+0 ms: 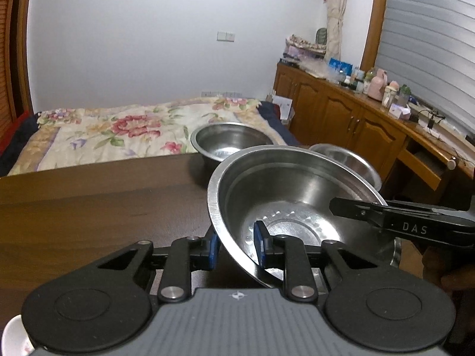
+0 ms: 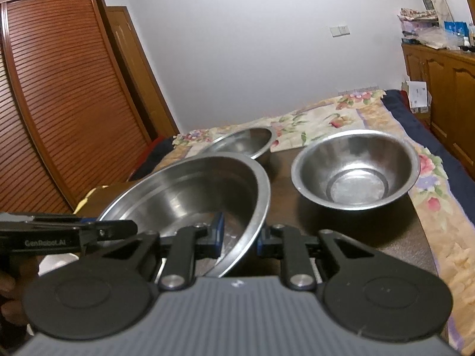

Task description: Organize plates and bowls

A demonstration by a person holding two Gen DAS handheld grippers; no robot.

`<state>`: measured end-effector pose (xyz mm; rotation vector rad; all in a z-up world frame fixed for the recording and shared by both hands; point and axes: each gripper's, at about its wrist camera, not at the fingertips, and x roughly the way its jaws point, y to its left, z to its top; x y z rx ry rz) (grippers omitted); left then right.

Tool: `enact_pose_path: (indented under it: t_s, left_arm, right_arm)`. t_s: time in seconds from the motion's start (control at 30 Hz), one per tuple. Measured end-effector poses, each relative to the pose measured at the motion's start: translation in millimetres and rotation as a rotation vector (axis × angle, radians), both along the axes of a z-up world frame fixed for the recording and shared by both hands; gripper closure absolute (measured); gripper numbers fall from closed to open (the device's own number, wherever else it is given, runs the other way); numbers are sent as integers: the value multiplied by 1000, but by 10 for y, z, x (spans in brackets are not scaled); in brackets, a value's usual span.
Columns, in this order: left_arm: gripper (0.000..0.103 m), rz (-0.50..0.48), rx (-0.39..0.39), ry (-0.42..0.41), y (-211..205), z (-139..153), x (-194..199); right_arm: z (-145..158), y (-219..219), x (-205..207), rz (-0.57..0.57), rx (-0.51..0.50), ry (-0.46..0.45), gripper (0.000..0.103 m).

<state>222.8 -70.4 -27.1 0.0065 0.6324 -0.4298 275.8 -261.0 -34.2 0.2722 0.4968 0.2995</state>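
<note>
A large steel bowl (image 1: 294,184) is held tilted over the dark wooden table (image 1: 89,207). My left gripper (image 1: 237,247) straddles its near rim, one blue pad inside and one outside, shut on it. My right gripper (image 2: 239,237) straddles the opposite rim of the same bowl (image 2: 190,190), shut on it, and shows as a black arm in the left wrist view (image 1: 386,216). A smaller steel bowl (image 2: 356,169) stands to the right on the table. Another steel bowl (image 2: 246,142) stands at the far table edge, also in the left wrist view (image 1: 231,139).
A bed with a floral quilt (image 1: 133,124) lies behind the table. Wooden cabinets (image 1: 341,109) with clutter on top run along the right wall. A slatted wardrobe (image 2: 59,89) stands left. A white dish edge (image 1: 12,338) shows at the lower left.
</note>
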Motion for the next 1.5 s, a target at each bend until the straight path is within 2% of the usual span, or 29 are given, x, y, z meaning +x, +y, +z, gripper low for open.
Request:
enact_pose_path:
  t_s: [0.47, 0.87, 1.5]
  left_arm:
    - [77, -4, -19, -45, 128, 150, -423]
    - [76, -11, -18, -31, 151, 26, -775]
    - [76, -16, 7, 7, 207, -230, -920]
  right_arm:
    - [176, 78, -334, 7, -7, -33, 81]
    - [140, 118, -539, 25, -35, -19, 80]
    - [-73, 213, -652, 44, -80, 44, 80]
